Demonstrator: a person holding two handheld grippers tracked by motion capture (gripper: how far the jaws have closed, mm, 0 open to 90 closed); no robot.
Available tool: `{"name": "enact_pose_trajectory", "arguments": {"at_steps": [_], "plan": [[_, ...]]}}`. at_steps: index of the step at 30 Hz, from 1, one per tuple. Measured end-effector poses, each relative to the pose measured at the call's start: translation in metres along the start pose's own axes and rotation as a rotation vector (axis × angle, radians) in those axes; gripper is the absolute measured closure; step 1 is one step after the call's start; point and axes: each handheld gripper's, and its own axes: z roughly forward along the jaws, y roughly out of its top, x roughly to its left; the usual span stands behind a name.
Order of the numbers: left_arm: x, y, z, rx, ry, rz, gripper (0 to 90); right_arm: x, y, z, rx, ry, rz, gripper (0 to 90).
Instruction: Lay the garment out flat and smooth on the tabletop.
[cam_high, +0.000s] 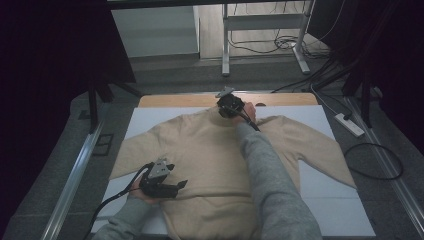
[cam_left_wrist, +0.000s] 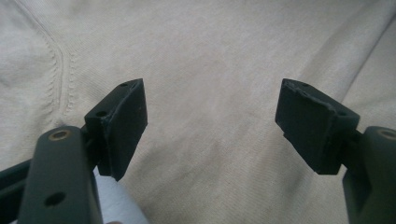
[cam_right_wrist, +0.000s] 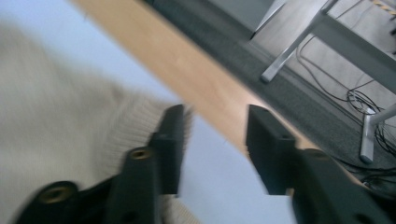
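A cream knitted sweater (cam_high: 210, 155) lies flat on the white mat (cam_high: 340, 210), sleeves spread to both sides. My left gripper (cam_high: 181, 185) hovers over the sweater's lower left body, jaws wide open with only knit fabric (cam_left_wrist: 210, 93) beneath them. My right gripper (cam_high: 231, 111) is at the sweater's collar near the far edge; its jaws stand open, and the ribbed collar (cam_right_wrist: 135, 126) lies beside one jaw, with white mat (cam_right_wrist: 210, 172) showing between the two.
Beyond the mat runs the wooden table edge (cam_high: 280, 99). On the floor lie a power strip (cam_high: 350, 125) and cables (cam_high: 375, 165) at the right, and metal table legs (cam_high: 225, 45) stand farther back. Dark curtains flank both sides.
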Motion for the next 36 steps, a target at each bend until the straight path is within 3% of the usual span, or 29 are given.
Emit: {"name": "enact_pose_trajectory", "arguments": {"at_steps": [3,6,9,15,19,22,28,34,35,36], "plan": [[0.000,-0.001,0.001,0.009,0.003,0.011,24.9,-0.005,0.006,-0.017,-0.042,0.027,0.048,50.3],[0.000,0.000,0.002,0.005,-0.006,0.005,24.9,-0.009,0.000,-0.040,-0.026,0.113,0.030,51.1],[0.001,0.000,0.003,-0.002,-0.013,-0.007,25.2,-0.013,-0.021,-0.060,0.001,0.162,0.033,50.8],[0.003,0.001,0.002,0.000,-0.003,-0.015,24.7,-0.023,-0.077,-0.083,0.067,0.245,0.128,47.6],[0.005,0.001,0.003,-0.001,-0.002,-0.026,24.1,-0.019,-0.109,-0.098,0.081,0.286,0.153,44.9],[0.007,0.002,0.003,-0.001,0.005,-0.034,23.7,-0.006,-0.118,-0.120,0.040,0.329,0.149,44.3],[0.007,0.002,0.003,0.001,0.019,-0.035,22.8,0.036,-0.132,-0.174,-0.041,0.430,0.108,43.2],[0.007,0.001,0.003,0.006,0.034,-0.037,22.8,0.036,-0.132,-0.174,-0.041,0.430,0.108,43.2],[0.007,0.001,0.003,0.005,0.034,-0.041,22.2,0.103,-0.142,-0.219,-0.042,0.601,0.023,41.1],[0.007,0.001,0.003,0.003,0.036,-0.044,22.2,0.114,-0.142,-0.221,-0.030,0.631,-0.005,40.2]]}}
